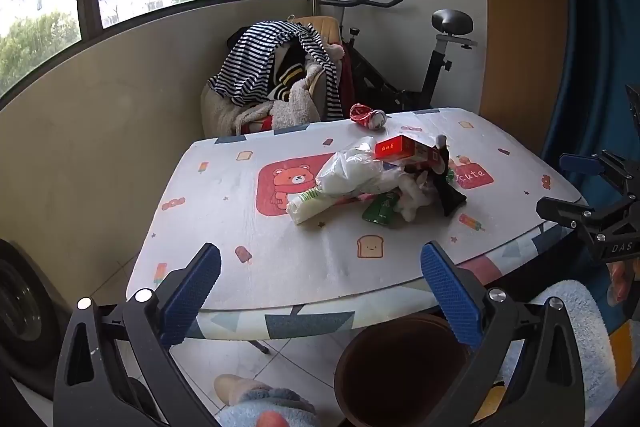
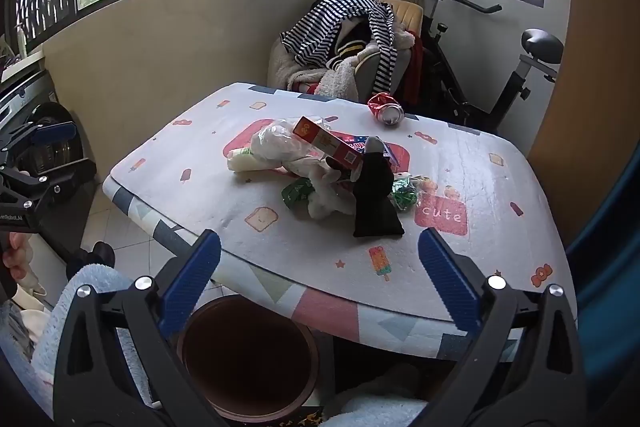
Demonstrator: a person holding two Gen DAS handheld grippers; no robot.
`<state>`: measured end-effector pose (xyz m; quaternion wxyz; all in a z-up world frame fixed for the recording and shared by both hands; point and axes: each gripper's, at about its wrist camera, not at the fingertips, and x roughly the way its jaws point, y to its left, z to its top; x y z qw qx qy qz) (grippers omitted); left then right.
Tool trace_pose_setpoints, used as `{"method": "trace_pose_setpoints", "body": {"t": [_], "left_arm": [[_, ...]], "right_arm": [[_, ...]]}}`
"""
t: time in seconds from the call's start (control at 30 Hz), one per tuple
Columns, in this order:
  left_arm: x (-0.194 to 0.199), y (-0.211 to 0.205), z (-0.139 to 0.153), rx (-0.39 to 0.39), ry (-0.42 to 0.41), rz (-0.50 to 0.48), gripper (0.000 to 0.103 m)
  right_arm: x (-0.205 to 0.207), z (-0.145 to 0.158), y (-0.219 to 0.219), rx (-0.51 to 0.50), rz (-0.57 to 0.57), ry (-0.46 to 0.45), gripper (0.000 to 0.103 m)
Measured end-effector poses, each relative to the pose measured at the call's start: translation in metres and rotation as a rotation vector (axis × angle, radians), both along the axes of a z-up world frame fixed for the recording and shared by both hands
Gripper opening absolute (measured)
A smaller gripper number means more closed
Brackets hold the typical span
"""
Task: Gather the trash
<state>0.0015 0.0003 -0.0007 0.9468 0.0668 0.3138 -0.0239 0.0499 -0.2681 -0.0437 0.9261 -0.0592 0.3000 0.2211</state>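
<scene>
Ribbed blue pads line both grippers, and both pairs of fingers stand spread wide with nothing between them: the left gripper (image 1: 320,263) and the right gripper (image 2: 320,251) hover short of the table's near edge. Below them stands a round brown bin (image 2: 248,355), its smooth rim dark inside. On the padded, cartoon-printed tablecloth (image 1: 248,227) the trash sits heaped mid-table: from left, a soft white roll (image 1: 308,207), a crinkled clear plastic bag (image 1: 352,171), a rectangular red carton (image 1: 404,149), a green foil wrapper (image 1: 378,211), a limp black sock (image 1: 448,187). Behind the heap lies a crushed red can (image 1: 368,115).
</scene>
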Motion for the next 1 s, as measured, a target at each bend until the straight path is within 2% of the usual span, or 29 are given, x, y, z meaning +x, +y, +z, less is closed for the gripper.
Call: {"method": "trace_pose_setpoints", "body": {"t": [0.3,0.47,1.0], "left_arm": [[0.003,-0.006,0.002,0.044,-0.038,0.008,0.098],[-0.009,-0.009,0.0,0.044,-0.031,0.021,0.098],[-0.005,-0.001,0.003,0.031,-0.027,0.017,0.098]], "right_arm": [[-0.003,0.0,0.002,-0.006,0.0,-0.009,0.097],[-0.003,0.001,0.001,-0.004,-0.001,-0.009,0.097],[-0.001,0.005,0.0,-0.005,-0.001,-0.013,0.097]]}}
